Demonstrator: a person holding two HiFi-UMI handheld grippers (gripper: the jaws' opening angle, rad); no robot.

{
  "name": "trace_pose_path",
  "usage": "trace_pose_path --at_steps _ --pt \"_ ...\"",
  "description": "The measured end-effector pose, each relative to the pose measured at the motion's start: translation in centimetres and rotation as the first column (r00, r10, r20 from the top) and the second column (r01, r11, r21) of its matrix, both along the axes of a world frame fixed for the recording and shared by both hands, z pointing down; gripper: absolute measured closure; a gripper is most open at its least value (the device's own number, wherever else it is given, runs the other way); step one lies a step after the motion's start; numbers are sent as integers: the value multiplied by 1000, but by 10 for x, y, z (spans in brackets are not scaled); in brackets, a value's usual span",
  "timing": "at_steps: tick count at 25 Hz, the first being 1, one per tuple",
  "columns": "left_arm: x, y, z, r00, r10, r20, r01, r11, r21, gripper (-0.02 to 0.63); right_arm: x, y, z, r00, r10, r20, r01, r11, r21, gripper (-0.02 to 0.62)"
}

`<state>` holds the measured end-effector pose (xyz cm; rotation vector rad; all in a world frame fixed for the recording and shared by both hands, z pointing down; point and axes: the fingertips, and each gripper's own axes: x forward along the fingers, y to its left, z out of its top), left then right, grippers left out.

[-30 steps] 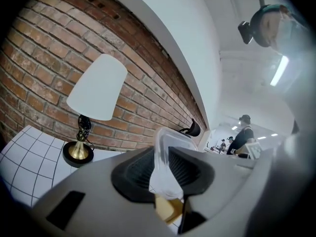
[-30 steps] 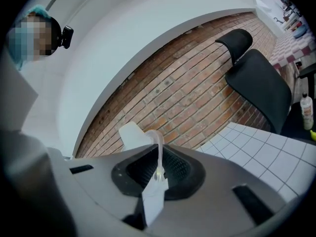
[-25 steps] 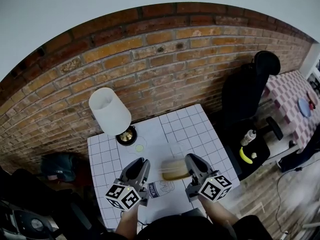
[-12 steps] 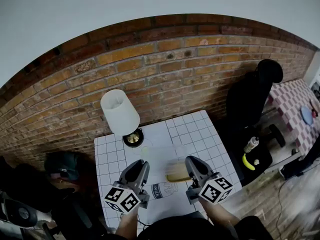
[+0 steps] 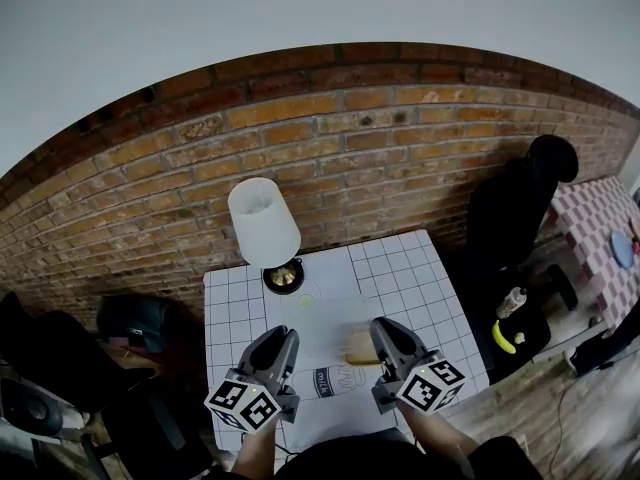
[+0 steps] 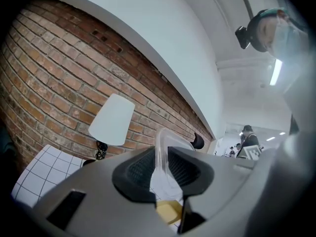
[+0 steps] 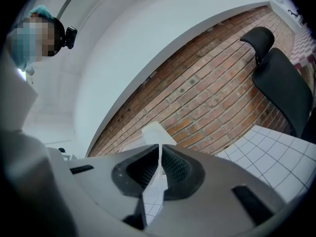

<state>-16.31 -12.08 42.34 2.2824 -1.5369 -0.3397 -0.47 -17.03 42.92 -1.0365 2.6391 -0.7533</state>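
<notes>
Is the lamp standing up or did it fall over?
Standing up. In the head view the lamp has its white shade right above its gold base on the table, by the brick wall.

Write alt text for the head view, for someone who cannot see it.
A hand-held left gripper and right gripper each pinch a clear plastic bag holding a tan item above a white gridded table. On the table stands a white-shaded lamp against a brick wall; a black chair is at the right.
</notes>
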Motion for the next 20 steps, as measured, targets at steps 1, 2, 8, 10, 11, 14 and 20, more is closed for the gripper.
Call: trace_pose_path --at_steps 1,2,8,10,11,14,20 --pt "-2 2 0 1000 -3 -3 3 1000 0 518 -2 1 0 1000 -3 -2 3 1000 0 577" --pt "-3 4 0 1000 -7 -6 7 1000 0 520 -4 2 -1 1000 -6 -2 6 1000 1 577" --pt "-10 11 2 1000 -22 -15 22 1000 1 522 -10 9 2 1000 -21 -6 21 1000 7 577" --pt "-11 10 3 1000 -20 -16 20 1000 1 522 -11 9 2 1000 -17 -11 17 1000 4 577" --pt "-11 10 4 1000 -19 -17 19 1000 0 522 -11 9 2 1000 -16 -11 16 1000 3 577" --pt "-11 9 4 1000 -16 -19 16 1000 -2 522 -11 9 3 1000 -14 -13 14 1000 1 577" --pt "-11 6 5 1000 -12 -21 12 1000 2 522 -10 6 3 1000 -6 -15 7 1000 5 577"
